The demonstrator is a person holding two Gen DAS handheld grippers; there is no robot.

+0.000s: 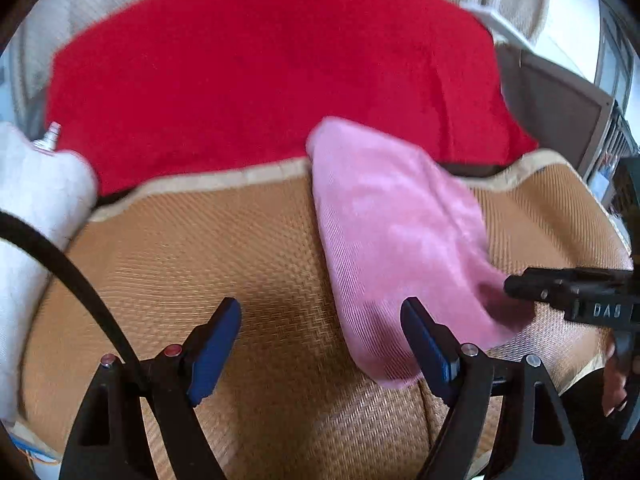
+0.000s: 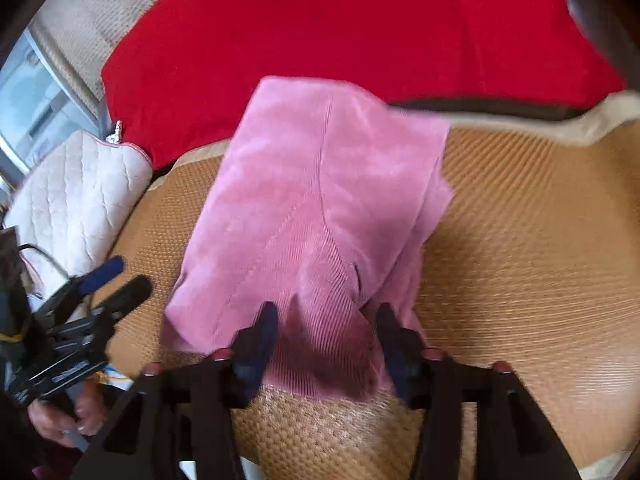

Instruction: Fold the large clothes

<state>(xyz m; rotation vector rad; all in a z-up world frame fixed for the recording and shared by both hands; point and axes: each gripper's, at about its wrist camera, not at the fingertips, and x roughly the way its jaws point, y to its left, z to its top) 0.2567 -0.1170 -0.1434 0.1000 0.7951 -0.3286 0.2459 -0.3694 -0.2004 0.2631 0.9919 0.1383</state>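
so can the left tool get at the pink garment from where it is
Probably yes: the left tool is open and empty, the pink garment lies beside its right finger on the woven mat, nothing between them.

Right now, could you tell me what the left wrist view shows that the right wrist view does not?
Only the left wrist view shows the open left gripper up close, over bare woven mat. Only the right wrist view shows the right gripper astride the pink garment, plus the white cushion's quilting. Both show the red blanket.
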